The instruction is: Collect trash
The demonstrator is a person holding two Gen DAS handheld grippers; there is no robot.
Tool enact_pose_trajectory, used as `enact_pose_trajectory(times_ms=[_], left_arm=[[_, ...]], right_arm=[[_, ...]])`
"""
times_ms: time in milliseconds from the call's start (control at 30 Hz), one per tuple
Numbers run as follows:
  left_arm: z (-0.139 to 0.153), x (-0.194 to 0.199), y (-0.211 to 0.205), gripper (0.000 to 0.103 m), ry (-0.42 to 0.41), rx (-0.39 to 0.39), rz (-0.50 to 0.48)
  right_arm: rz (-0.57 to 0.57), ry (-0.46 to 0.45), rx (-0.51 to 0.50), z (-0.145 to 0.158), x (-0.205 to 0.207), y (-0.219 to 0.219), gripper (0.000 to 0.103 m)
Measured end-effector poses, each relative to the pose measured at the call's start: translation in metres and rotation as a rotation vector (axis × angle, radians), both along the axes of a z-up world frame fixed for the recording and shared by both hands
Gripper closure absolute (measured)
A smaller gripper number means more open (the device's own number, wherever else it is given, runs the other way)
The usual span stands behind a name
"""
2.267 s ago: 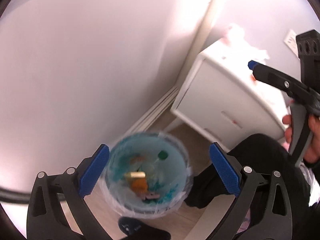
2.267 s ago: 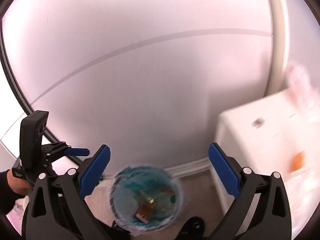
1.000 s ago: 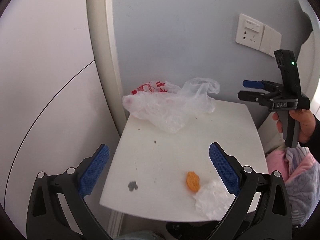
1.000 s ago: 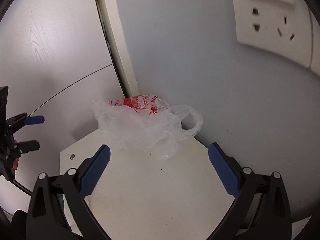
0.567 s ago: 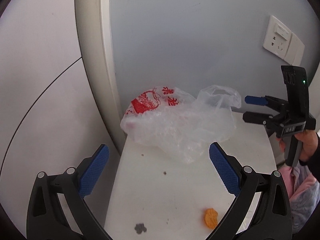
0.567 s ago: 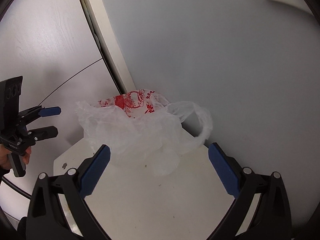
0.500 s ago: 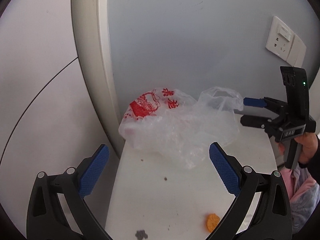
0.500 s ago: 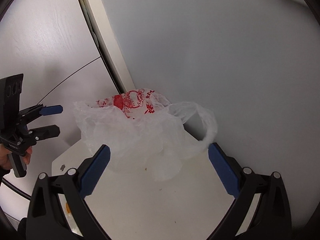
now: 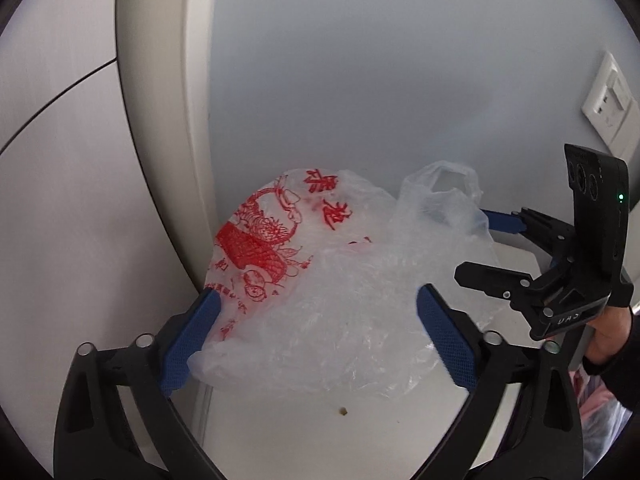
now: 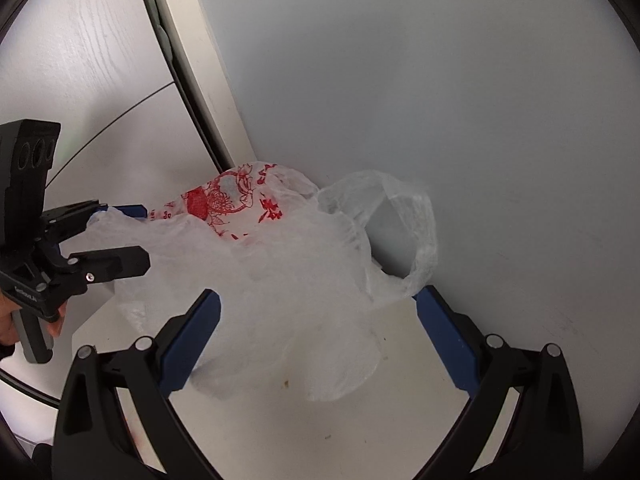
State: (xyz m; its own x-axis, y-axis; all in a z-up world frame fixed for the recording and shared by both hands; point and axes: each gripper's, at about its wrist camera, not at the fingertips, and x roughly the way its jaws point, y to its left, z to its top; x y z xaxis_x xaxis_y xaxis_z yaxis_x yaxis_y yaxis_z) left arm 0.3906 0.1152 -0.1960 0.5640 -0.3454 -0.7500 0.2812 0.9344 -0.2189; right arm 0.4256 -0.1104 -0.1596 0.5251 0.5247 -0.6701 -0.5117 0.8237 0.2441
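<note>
The bag [image 9: 344,288] lies crumpled on the white desk [image 9: 360,432], pushed into the back corner where the grey wall [image 9: 380,80] meets the pale door frame [image 9: 160,120]. It is thin clear plastic with red print on its left part: a basket-like drawing with round fruit shapes and a few red Chinese characters that I cannot read. One handle loop [image 10: 400,232] stands up on the right side, near the wall.

My left gripper [image 9: 318,340] has the bag between its blue pads. Its jaws are closing, but they are still wide; the left pad [image 9: 188,344] is at the bag's printed edge, and I cannot tell whether it presses on the plastic. My right gripper [image 10: 318,340] stands spread, its left pad over the bag's middle and its right pad just under the handle loop; nothing is pinched there. Both grippers point down at a slant toward the desk.

In the left view my right hand [image 9: 608,332] wraps the grey grip of the right gripper, a dark sleeve at the wrist, and white letters on the gripper body are mirrored and too small to make out. A green light glows on its black upper block. A small crumb [image 9: 343,411] lies on the desk in front of the bag. A white wall socket [image 9: 610,108] sits up on the wall at the right.
</note>
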Motion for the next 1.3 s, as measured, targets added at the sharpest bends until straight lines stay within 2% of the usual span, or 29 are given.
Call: enact_pose_trajectory(times_ms=[33, 100, 233, 267, 300, 333, 367, 400, 467, 533, 600, 833, 1067, 1200, 1300], left_arm=[[-0.001, -0.001, 0.0, 0.023, 0.001, 0.004, 0.0], [-0.004, -0.004, -0.003, 0.041, 0.007, 0.019, -0.003], [-0.007, -0.008, -0.005, 0.053, 0.012, 0.025, -0.011], [-0.008, -0.01, -0.006, 0.059, 0.012, 0.021, -0.011], [-0.008, -0.011, -0.006, 0.064, 0.011, 0.022, -0.013], [-0.01, -0.011, -0.007, 0.067, 0.012, 0.022, -0.014], [-0.01, -0.012, -0.008, 0.074, 0.014, 0.023, -0.019], [-0.01, -0.015, -0.01, 0.076, 0.01, 0.029, -0.021], [-0.009, -0.021, -0.013, 0.082, -0.001, 0.031, -0.026], [-0.007, -0.027, -0.015, 0.085, -0.01, 0.034, -0.026], [-0.003, -0.037, -0.018, 0.091, -0.017, 0.029, -0.03], [0.034, -0.083, -0.023, 0.092, -0.068, 0.021, -0.029], [0.073, -0.132, -0.022, 0.092, -0.106, 0.052, -0.005], [0.093, -0.168, -0.022, 0.092, -0.128, 0.07, 0.007], [0.109, -0.181, -0.022, 0.092, -0.137, 0.075, 0.017]], right_arm=[[-0.003, 0.001, 0.002, -0.001, 0.001, 0.001, 0.007], [-0.01, 0.004, -0.004, -0.003, 0.005, 0.004, 0.007], [-0.017, 0.002, -0.014, -0.005, 0.008, 0.009, 0.009], [-0.013, -0.001, -0.016, -0.006, 0.008, 0.011, 0.015], [-0.007, 0.001, -0.015, -0.006, 0.009, 0.012, 0.035], [-0.006, 0.012, -0.01, -0.007, 0.011, 0.013, 0.046], [-0.004, 0.018, -0.004, -0.007, 0.012, 0.014, 0.049], [-0.005, 0.015, 0.002, -0.007, 0.012, 0.013, 0.052], [-0.001, 0.008, 0.011, -0.007, 0.007, 0.009, 0.065], [0.005, 0.012, 0.028, -0.006, 0.006, 0.007, 0.087], [0.015, 0.01, 0.041, -0.004, 0.004, 0.007, 0.093], [0.018, -0.039, 0.088, 0.026, -0.018, -0.004, 0.094], [0.054, -0.092, 0.114, 0.059, -0.053, -0.026, 0.094], [0.072, -0.114, 0.123, 0.071, -0.076, -0.032, 0.094], [0.082, -0.132, 0.126, 0.079, -0.092, -0.036, 0.094]])
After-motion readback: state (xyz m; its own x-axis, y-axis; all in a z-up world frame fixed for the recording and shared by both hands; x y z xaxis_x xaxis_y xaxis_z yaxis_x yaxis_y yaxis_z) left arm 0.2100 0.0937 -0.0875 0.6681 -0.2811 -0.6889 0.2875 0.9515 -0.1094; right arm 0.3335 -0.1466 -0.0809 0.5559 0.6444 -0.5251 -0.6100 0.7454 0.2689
